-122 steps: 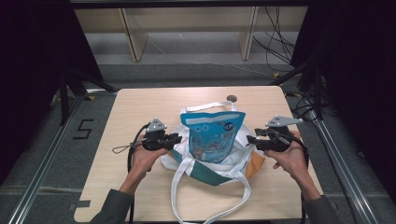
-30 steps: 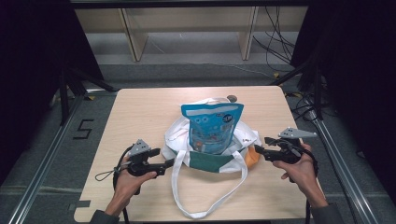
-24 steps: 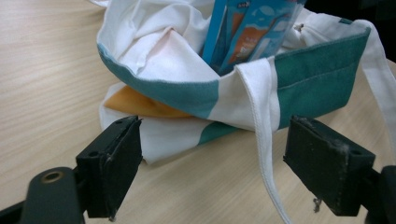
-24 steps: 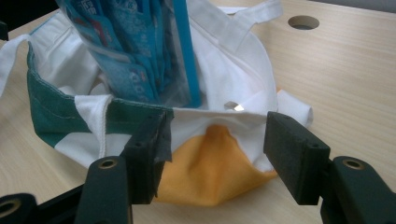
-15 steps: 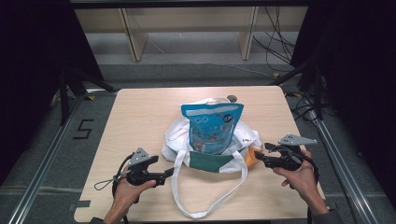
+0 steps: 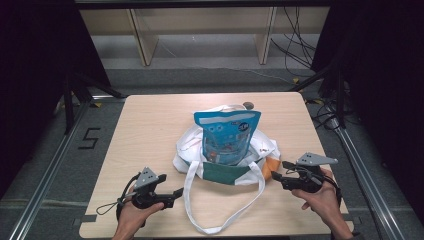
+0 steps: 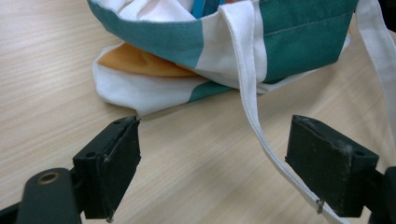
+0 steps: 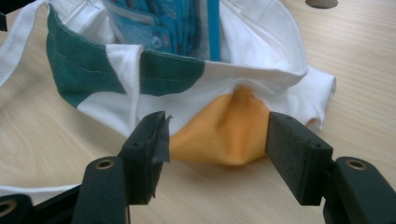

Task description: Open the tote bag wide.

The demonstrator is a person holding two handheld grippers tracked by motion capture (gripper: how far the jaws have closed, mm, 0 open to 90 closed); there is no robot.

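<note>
A white, green and orange tote bag (image 6: 223,173) sits mid-table with a blue snack pouch (image 6: 227,135) standing upright in it. Its white strap (image 6: 210,227) loops toward the near edge. My left gripper (image 6: 177,193) rests low at the bag's near left, open and holding nothing; its jaws have just been opening. In the left gripper view, the strap (image 7: 254,112) runs past the right-hand jaw of that gripper (image 7: 212,144), with the bag's green band (image 7: 303,42) beyond. My right gripper (image 6: 278,170) is open at the bag's right. The orange corner (image 8: 224,130) lies just ahead of its jaws (image 8: 215,135), unpinched.
A small dark round thing (image 6: 247,105) lies near the table's far edge behind the bag. Wooden shelf legs (image 6: 142,42) stand on the floor beyond. Metal rails (image 6: 360,165) run along both sides of the light wood table (image 6: 145,130).
Both hands have drawn back from the bag's sides toward the near edge and sunk a little. The left jaws stand wider apart. The bag and pouch have not moved.
</note>
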